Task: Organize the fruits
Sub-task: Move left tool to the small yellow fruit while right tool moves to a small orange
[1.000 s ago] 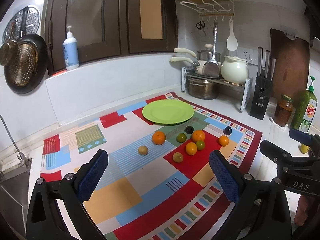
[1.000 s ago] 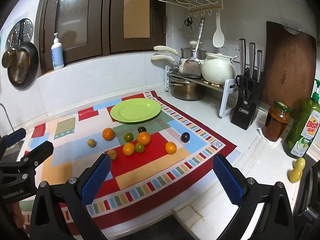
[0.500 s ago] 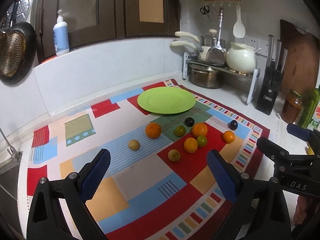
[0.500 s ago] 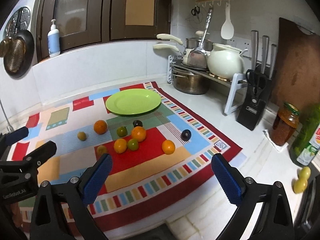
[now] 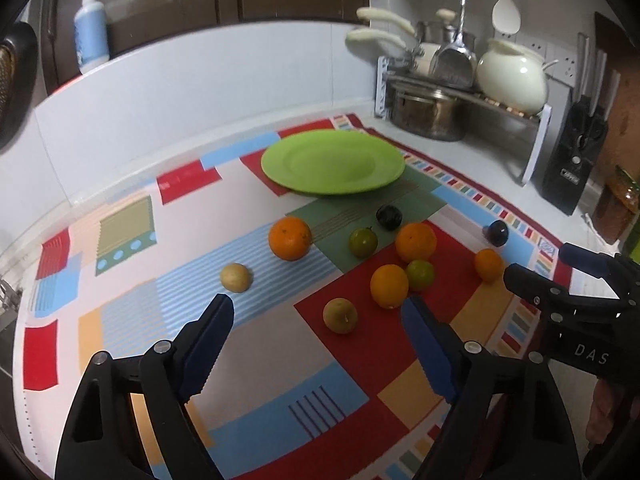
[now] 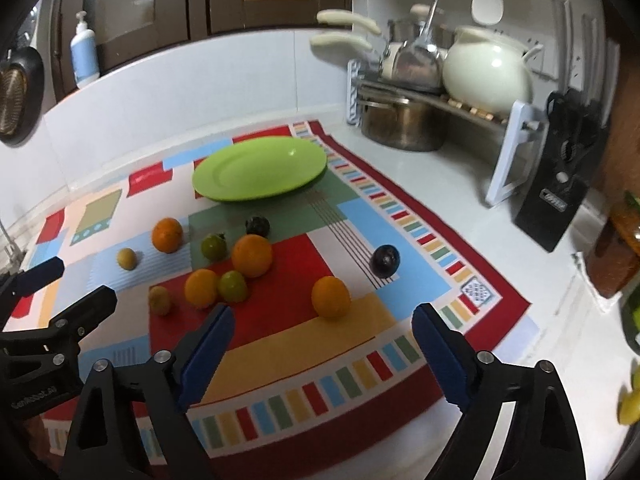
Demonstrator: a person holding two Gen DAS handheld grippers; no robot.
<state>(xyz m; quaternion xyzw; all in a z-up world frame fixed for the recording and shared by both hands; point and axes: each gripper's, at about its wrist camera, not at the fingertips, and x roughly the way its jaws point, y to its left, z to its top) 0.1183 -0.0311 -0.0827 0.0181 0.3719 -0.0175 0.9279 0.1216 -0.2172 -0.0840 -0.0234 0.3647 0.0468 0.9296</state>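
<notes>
Several fruits lie loose on a colourful patchwork mat [image 5: 256, 344]: oranges [image 5: 289, 238] [image 6: 330, 296], green limes [image 5: 420, 274], dark plums [image 5: 389, 217] [image 6: 384, 261] and small yellow-brown fruits [image 5: 236, 277] [image 5: 340, 315]. An empty green plate [image 5: 332, 160] [image 6: 260, 168] sits at the mat's far side. My left gripper [image 5: 318, 320] is open and empty, above the mat just short of the fruits. My right gripper [image 6: 322, 332] is open and empty, near the orange at the mat's front right.
A rack [image 6: 440, 100] with a steel pot, pans and a cream teapot stands at the back right. A black knife block [image 6: 556, 200] and a jar [image 5: 616, 208] stand on the right. A soap bottle [image 5: 91, 36] sits on the ledge. A sink edge lies far left.
Both grippers have moved forward and down toward the fruits, which now look larger and closer. Both stay open. No fruit has moved.
</notes>
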